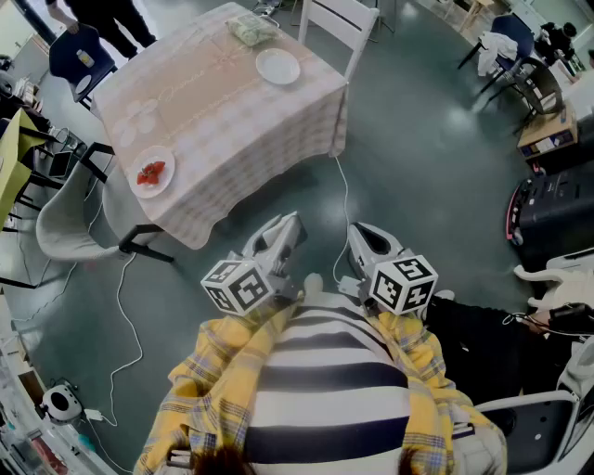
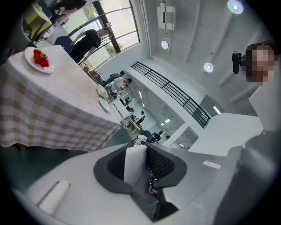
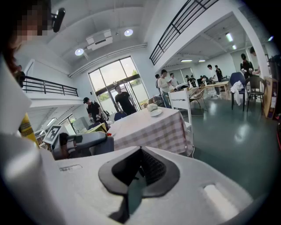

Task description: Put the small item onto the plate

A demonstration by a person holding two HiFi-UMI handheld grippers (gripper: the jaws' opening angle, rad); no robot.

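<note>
Left gripper [image 2: 136, 154] jaws clamped on a small white item [image 2: 135, 163], held at the tips. Right gripper [image 3: 140, 153] jaws together, nothing in them. Both sit close in front of the person's striped shirt [image 1: 325, 371], over the floor [image 1: 418, 158], well apart from the counter [image 1: 223, 121]. On the counter: empty plate [image 1: 277, 66] at far corner near a white chair [image 1: 339, 23], second plate [image 1: 163, 189] with red bits [image 1: 150, 173] at near-left edge.
</note>
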